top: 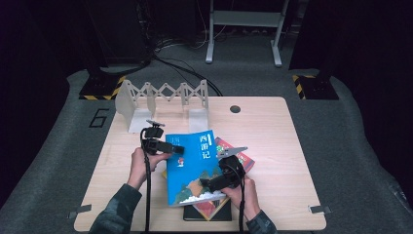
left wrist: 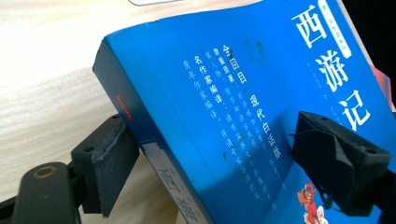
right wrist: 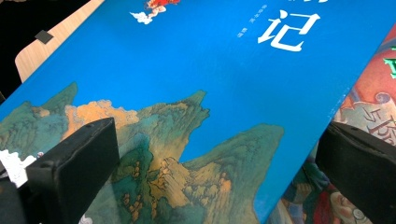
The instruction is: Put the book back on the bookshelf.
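Note:
A thick blue book [top: 195,165] with white Chinese title characters lies tilted on top of a stack in the middle of the table [top: 272,126]. My left gripper [top: 171,147] reaches in level from the left at the book's spine edge. In the left gripper view the blue book [left wrist: 243,93] fills the gap between the open jaws: one pad [left wrist: 109,158] sits beside the spine, the other [left wrist: 336,163] over the front cover. My right gripper [top: 212,184] stands open at the near right corner. One of its pads [right wrist: 74,163] hangs over the blue book [right wrist: 210,60], the other over a red book [right wrist: 373,102].
Under the blue book lie a red book [top: 238,155] and a dark book [top: 207,213]. A white folding book rack [top: 163,100] stands at the table's back left. A round hole [top: 235,109] sits in the tabletop at the back. Bare wood lies to the right.

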Demonstrator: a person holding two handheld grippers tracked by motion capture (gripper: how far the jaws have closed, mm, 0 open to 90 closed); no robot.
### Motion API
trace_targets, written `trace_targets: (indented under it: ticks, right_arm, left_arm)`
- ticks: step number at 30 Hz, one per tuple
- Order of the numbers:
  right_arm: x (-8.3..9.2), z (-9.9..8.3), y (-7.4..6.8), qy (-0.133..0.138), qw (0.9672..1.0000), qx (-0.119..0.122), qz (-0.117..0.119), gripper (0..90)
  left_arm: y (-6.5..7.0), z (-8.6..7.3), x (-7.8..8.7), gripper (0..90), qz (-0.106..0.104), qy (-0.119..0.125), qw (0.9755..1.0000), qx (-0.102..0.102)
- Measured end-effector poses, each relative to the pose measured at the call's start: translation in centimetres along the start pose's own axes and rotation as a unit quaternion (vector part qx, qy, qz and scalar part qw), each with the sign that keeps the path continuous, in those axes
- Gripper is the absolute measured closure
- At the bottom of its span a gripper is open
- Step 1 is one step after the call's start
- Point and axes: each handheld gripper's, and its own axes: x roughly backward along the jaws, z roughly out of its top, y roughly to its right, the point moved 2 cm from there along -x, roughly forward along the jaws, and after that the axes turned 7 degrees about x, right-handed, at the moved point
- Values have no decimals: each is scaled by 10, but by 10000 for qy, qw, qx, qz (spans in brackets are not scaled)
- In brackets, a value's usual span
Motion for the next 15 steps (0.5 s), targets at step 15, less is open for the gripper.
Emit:
trace_targets:
  ticks: [15]
  right_arm:
    - [-3,4,-3,-32,9999,123,-63,0]
  left_arm:
    - [4,4,10,244,-30,104,9999,46]
